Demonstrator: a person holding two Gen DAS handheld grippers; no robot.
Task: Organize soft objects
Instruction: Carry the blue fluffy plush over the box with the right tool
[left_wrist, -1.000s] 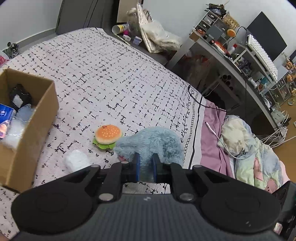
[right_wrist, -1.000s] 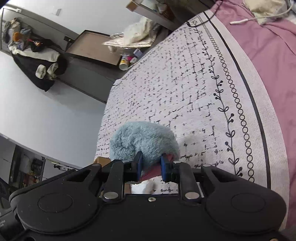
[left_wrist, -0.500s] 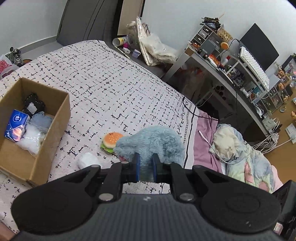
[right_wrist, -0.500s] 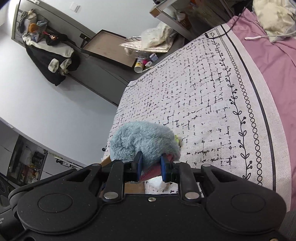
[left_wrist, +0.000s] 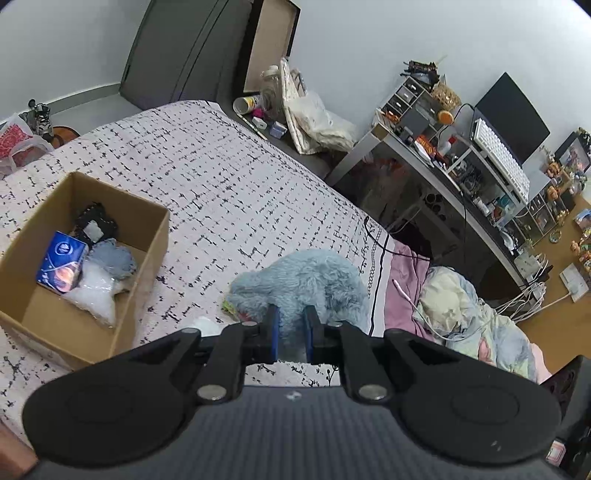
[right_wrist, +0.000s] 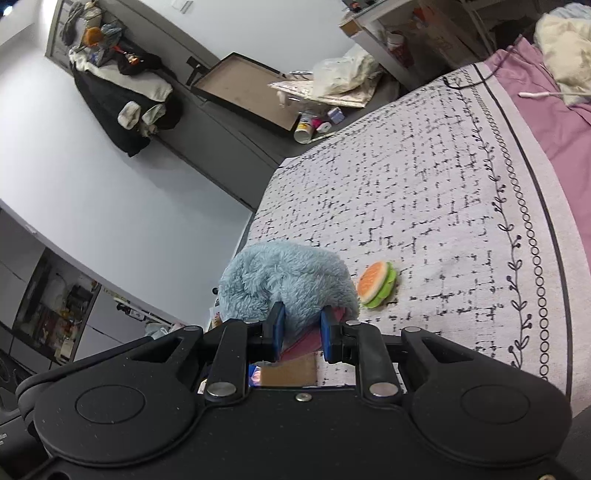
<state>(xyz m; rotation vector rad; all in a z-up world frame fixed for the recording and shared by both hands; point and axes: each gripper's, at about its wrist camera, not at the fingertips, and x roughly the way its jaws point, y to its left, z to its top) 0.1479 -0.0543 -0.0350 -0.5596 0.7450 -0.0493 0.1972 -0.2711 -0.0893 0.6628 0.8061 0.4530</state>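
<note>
Blue plush fabric (left_wrist: 306, 284) is being pinched by both tools at once and is being held up above the bed (left_wrist: 207, 173). In the left wrist view, the left tool (left_wrist: 291, 334) is being kept nearly pressed together, with a thin fold of the fluffy cloth caught between its blue pads (left_wrist: 272, 332); the bulk of the fabric is bulging out just ahead of and above the fingertips. In the right wrist view, the right tool (right_wrist: 301, 328) is likewise being clamped on the same fabric (right_wrist: 284, 284), with a pinkish lining showing between the fingers (a slightly thicker bunch is being gripped here). A small burger toy (right_wrist: 376, 284) is lying on the patterned bedspread just beside the hanging fabric, to its right in that view; in the left view it is mostly being hidden behind the plush. A cardboard box (left_wrist: 122, 295) is sitting on the bed to the left of the left tool, well apart from the fabric, and is already being filled with a blue packet (left_wrist: 61, 262), a clear plastic bag (left_wrist: 94, 295) and a dark item whose kind cannot be told. A small white soft lump (left_wrist: 205, 325) is lying between the box and the left tool.
</note>
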